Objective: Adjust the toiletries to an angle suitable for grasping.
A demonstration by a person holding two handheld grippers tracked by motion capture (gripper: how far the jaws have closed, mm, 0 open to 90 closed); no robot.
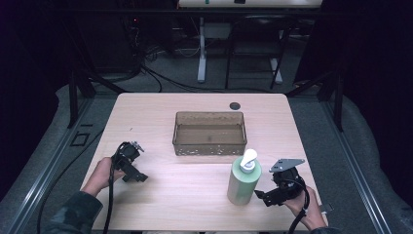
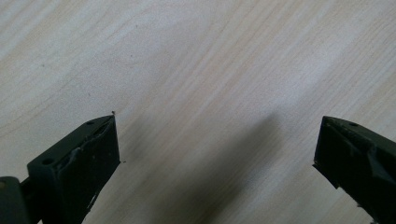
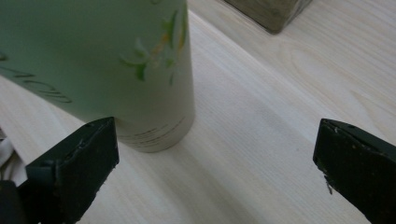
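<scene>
Left gripper point(image 1: 138, 176) held low over the near-left part of the table point(image 1: 146, 112), jaws spread wide with nothing between them; in the left gripper view point(image 2: 215, 149) just bare pale wood grain and a soft shadow between the two black jaws. Left hand point(image 1: 100, 174) wrapped around its rear, dark patterned sleeve point(image 1: 73, 214) coming in from the bottom edge, black cable point(image 1: 111, 204) trailing back toward the person. Right gripper point(image 1: 263, 197) at the near-right, likewise gaping and empty, grey three-cornered plate point(image 1: 286, 165) on top, right hand point(image 1: 306, 207) behind it. Just beside its jaws, upright on the wood, a pale green pump bottle point(image 1: 243, 181) with a white pump head point(image 1: 249, 160); in the right gripper view point(image 3: 215, 149) the bottle point(image 3: 102, 65) standing ahead and toward one jaw, not between the jaws and not touching them, a leafy print and dark lettering on its side. Farther back, mid-table, a translucent brown rectangular bin point(image 1: 210, 147), one corner of it point(image 3: 271, 11) also at the top of the right gripper view. Behind the bin, near the far edge, a small dark round grommet point(image 1: 235, 105). Beyond the table, grey floor with cables point(image 1: 160, 78) and white desk legs point(image 1: 201, 53)
</scene>
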